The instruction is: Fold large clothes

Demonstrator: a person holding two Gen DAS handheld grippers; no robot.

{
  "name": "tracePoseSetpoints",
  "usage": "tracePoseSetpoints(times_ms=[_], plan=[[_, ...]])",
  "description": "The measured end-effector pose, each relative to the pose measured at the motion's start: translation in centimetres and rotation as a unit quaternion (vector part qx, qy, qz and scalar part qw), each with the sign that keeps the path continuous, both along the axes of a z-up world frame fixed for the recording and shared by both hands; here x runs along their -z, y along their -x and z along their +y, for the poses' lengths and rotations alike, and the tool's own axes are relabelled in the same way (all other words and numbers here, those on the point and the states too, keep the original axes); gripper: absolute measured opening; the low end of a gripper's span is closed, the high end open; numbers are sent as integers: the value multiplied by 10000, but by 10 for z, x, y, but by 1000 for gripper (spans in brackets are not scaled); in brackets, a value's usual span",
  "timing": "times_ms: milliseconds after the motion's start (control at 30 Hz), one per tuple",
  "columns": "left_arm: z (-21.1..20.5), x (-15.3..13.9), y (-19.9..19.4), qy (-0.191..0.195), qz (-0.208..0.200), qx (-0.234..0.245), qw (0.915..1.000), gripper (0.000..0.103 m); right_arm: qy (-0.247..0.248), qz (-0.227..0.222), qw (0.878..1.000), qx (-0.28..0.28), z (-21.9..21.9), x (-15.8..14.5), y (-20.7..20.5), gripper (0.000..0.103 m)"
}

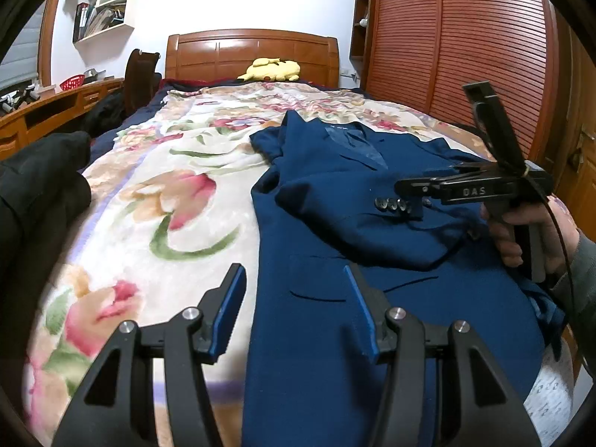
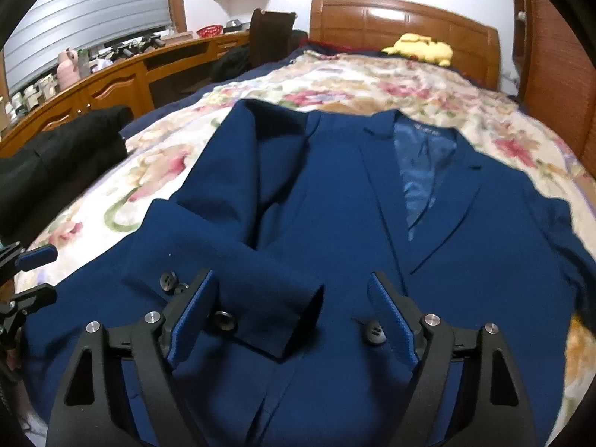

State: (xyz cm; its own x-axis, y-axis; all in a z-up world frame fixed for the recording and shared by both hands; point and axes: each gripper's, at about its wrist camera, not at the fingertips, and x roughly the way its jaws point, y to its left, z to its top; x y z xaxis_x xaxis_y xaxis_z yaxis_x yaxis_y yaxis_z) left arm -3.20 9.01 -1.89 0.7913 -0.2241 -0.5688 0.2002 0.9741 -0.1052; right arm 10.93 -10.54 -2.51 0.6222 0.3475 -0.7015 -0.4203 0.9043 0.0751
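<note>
Left wrist view takes in the bed point(image 1: 156, 186) under its floral blanket, wooden headboard point(image 1: 253, 56) and louvred wardrobe point(image 1: 465, 56) behind, and the navy jacket point(image 1: 372, 260) lying face up across it. One sleeve point(image 2: 231, 260) is already folded over the chest, so the fold looks early; the far sleeve point(image 2: 558, 231) seems next to bring in. Left gripper point(image 1: 294, 309) hovers over the jacket's edge, jaws wide, empty; right gripper point(image 2: 294, 320) hangs above the cuff, jaws wide too
</note>
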Motion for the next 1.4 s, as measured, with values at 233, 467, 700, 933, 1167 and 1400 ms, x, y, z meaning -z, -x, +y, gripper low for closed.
tracePoseSetpoints(times_ms=[233,467,700,933,1167,1400], plan=[[-3,3,-1,-27,-33,48,10000,53,-226,304,9992,-141,-1,12,-11,77],[-6,5,-1,-78,-8,44,10000,53,-196,405,9986,-288,4,17,-11,55],[-8,6,-2,-135,-21,16,9999,53,-90,242,9993,-282,7,14,-5,18],[-8,6,-1,-166,-55,11,9998,53,-381,-208,9989,-185,-7,-8,7,5],[-8,6,1,-158,-74,26,9998,53,-473,-932,9945,74,-30,-50,38,4],[-9,1,3,-156,-136,28,9998,53,-32,-1460,9871,650,-72,-78,69,4]])
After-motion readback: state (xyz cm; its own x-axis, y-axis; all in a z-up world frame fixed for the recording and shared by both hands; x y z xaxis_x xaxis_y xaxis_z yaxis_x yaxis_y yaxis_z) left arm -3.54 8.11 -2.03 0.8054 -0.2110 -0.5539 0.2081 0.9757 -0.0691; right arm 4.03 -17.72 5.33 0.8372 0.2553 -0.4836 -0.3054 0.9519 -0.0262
